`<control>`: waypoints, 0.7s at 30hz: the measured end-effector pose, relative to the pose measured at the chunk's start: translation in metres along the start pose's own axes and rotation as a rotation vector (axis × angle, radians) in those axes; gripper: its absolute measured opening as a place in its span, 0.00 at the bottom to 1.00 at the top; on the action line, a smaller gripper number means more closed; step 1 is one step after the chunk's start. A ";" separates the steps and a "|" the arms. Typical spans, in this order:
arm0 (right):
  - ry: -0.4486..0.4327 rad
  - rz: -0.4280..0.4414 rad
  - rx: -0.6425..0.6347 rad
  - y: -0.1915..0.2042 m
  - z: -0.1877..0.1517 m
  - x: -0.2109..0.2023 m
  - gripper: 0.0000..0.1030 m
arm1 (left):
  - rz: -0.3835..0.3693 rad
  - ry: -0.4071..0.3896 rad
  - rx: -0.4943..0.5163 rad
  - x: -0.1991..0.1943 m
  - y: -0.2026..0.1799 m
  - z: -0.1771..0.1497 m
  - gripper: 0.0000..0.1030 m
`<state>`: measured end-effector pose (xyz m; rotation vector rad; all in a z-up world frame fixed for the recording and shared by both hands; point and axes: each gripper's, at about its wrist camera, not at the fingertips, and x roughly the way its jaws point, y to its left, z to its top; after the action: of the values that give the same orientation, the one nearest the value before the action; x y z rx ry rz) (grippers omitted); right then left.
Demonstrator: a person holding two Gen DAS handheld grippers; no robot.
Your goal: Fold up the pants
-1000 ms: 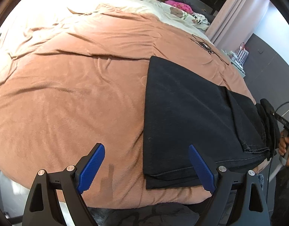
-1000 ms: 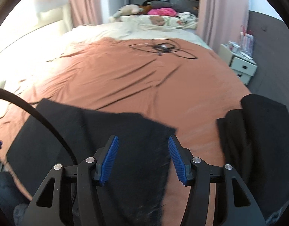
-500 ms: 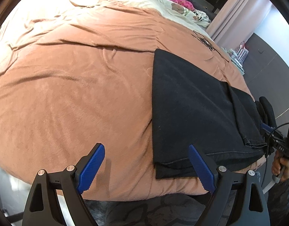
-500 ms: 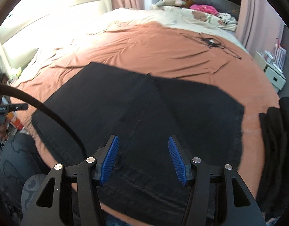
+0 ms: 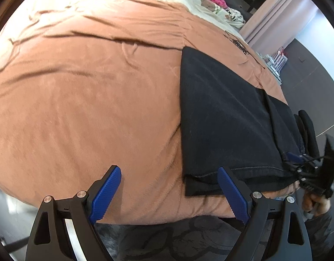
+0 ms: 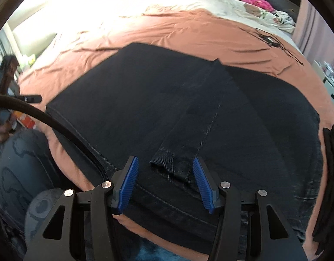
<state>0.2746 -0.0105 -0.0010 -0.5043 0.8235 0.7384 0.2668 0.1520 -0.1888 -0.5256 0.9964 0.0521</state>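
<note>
Left wrist view: your left gripper [image 5: 169, 192] hung released over the near edge of the terracotta duvet [image 5: 90, 100], holding nothing, w/ the black pants [image 5: 221, 117] lying flat just to its right, near corner by the right pad. Right wrist view: your right gripper [image 6: 165, 184] was spread open above the leg hem [image 6: 173, 165], the cuff sitting btwn the pads, not pinched. For a clean fold you'd want to drop lower, clamp both hem layers square, then bring the left in on the matching corner so the edges lift evenly.
</note>
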 end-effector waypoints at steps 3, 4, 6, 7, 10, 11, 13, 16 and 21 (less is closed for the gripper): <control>0.019 -0.034 -0.037 0.003 0.002 0.010 0.48 | 0.018 0.000 0.022 0.000 -0.005 -0.001 0.89; 0.021 -0.051 -0.045 0.002 0.006 0.012 0.44 | 0.028 -0.008 0.034 -0.001 -0.006 -0.001 0.89; 0.029 -0.068 -0.042 -0.004 0.010 0.011 0.21 | 0.027 -0.013 0.034 -0.003 -0.007 -0.001 0.89; 0.032 -0.055 -0.035 -0.009 0.012 0.010 0.18 | 0.018 -0.013 0.025 -0.005 -0.006 -0.001 0.89; 0.005 -0.020 -0.025 -0.015 0.018 0.001 0.03 | 0.014 -0.022 0.018 -0.007 -0.003 0.002 0.89; -0.008 -0.033 -0.026 -0.017 0.019 -0.003 0.03 | 0.020 -0.027 0.021 -0.008 -0.003 0.003 0.89; -0.036 -0.053 -0.019 -0.022 0.021 -0.012 0.03 | 0.034 -0.036 0.023 -0.009 -0.003 0.004 0.89; -0.077 -0.077 0.002 -0.037 0.024 -0.025 0.03 | 0.040 -0.033 0.016 -0.008 -0.001 0.007 0.89; -0.116 -0.140 0.032 -0.063 0.028 -0.041 0.03 | 0.043 -0.042 0.005 -0.010 -0.001 0.010 0.89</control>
<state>0.3166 -0.0488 0.0559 -0.4807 0.6836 0.6182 0.2694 0.1575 -0.1761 -0.4964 0.9668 0.0987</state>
